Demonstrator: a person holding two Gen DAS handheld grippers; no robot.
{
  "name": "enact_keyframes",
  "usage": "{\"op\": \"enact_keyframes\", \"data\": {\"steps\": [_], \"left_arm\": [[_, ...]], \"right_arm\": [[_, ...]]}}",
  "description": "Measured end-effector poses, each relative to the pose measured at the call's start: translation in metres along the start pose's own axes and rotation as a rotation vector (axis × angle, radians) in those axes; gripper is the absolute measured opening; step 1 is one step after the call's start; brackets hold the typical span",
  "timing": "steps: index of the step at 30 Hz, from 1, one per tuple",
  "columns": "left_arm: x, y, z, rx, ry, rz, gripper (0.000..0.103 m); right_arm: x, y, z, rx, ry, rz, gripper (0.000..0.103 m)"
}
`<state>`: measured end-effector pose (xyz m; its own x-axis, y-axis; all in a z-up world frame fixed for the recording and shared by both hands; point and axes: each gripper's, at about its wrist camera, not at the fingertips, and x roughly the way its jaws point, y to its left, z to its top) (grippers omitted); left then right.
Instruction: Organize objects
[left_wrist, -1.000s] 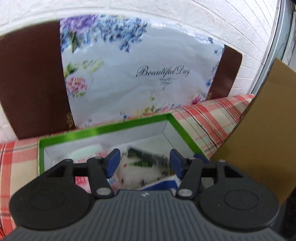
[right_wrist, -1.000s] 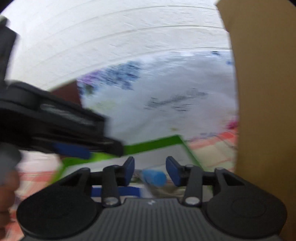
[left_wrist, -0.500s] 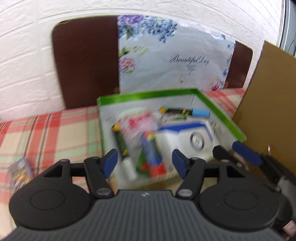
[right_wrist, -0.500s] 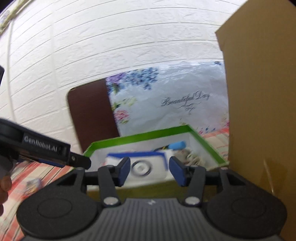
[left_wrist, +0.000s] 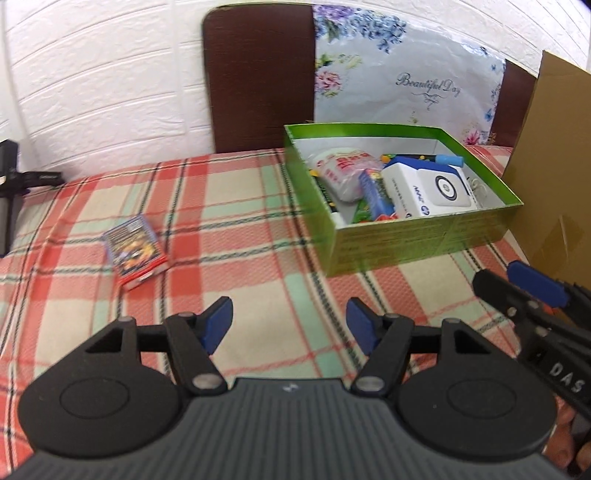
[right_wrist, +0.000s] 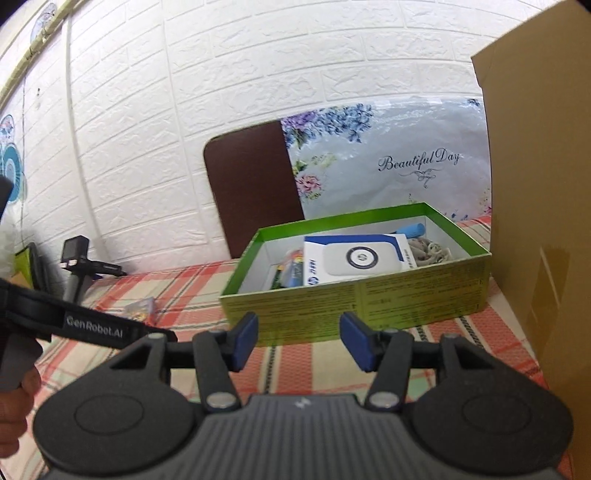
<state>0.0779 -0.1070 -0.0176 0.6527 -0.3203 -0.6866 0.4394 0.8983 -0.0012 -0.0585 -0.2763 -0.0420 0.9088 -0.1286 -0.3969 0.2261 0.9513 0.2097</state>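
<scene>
Mostly done — the green box (left_wrist: 424, 236) already holds a white device (left_wrist: 428, 184), packets and a marker, while one card pack (left_wrist: 135, 251) lies alone on the checked cloth (left_wrist: 240, 206), well apart. Left gripper (left_wrist: 290, 325) and right gripper (right_wrist: 298, 341) — jaws apart, having just opened, nothing between them.

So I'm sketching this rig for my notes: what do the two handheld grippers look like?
Both match: the left gripper and right gripper each have a ribbed dark-grey body, two round black discs, black linkage arms with silver pivot pins, and blue-padded fingers. White lettering runs along their sides: "GenRobot.AI" on the left, "DAS" on the right. No cables or sleeves show.
</scene>
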Motion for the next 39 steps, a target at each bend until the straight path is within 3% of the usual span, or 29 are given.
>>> {"op": "enact_keyframes", "data": {"steps": [16, 39], "left_arm": [[-0.039, 0.025, -0.044, -0.027, -0.033, 0.105, 0.074], [-0.110, 0.038, -0.088, -0.022, -0.192, 0.139, 0.084]], "right_arm": [[-0.040, 0.047, -0.015, -0.043, 0.018, 0.077, 0.054], [-0.113, 0.100, -0.033, -0.154, -0.022, 0.094, 0.056]]}}
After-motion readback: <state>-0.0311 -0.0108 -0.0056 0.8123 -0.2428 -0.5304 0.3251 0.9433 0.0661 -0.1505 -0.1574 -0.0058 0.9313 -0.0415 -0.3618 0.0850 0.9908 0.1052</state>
